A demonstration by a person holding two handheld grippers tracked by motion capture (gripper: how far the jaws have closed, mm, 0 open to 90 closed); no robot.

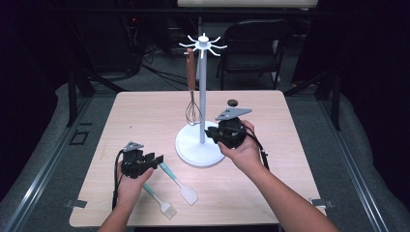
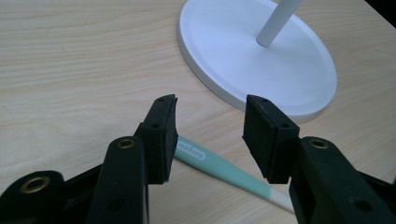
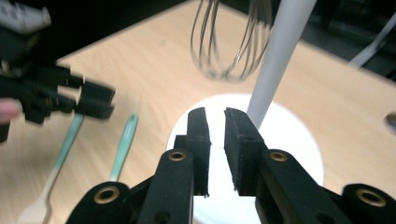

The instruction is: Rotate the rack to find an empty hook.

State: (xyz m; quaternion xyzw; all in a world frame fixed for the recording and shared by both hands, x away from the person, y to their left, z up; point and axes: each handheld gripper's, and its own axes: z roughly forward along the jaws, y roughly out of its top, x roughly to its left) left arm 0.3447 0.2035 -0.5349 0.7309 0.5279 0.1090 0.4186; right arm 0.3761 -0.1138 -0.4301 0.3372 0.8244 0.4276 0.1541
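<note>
On the pale wooden table [image 1: 145, 116], a white utensil stand [image 1: 202, 92] rises from a round base [image 1: 193, 147], a ring of hooks at the top. A whisk [image 1: 192, 96] with a brown handle hangs from one hook at about nine o'clock of the pole, its wire loops dangling just above the base without touching it.

Toward seven o'clock from the base, the person's left hand holds the left gripper [image 1: 157, 158] low over the table. Its jaws stand wide apart, with nothing between them. From the left gripper view, the left gripper [image 2: 210, 126] hovers right over the teal handle of a spatula [image 2: 224, 165], which runs slantwise under the gap; the pads are not touching it. That spatula [image 1: 179, 182] lies with its pale blade pointing to five o'clock, and a teal-handled basting brush [image 1: 159, 200] lies just beside it, nearer the table's front edge, roughly parallel.

At about three o'clock of the pole, the right hand holds the right gripper [image 1: 212, 133] above the base's rim, pointing toward the pole. In the right gripper view, the right gripper [image 3: 217, 135] shows its jaws nearly together, a narrow slit between the pads and nothing in it. The pole [image 3: 275, 60] passes just beyond them at one o'clock, and the whisk's wires [image 3: 229, 42] hang blurred at twelve.

A small dark object [image 1: 232, 102] sits on the table beyond the right gripper; I cannot tell what it is.
</note>
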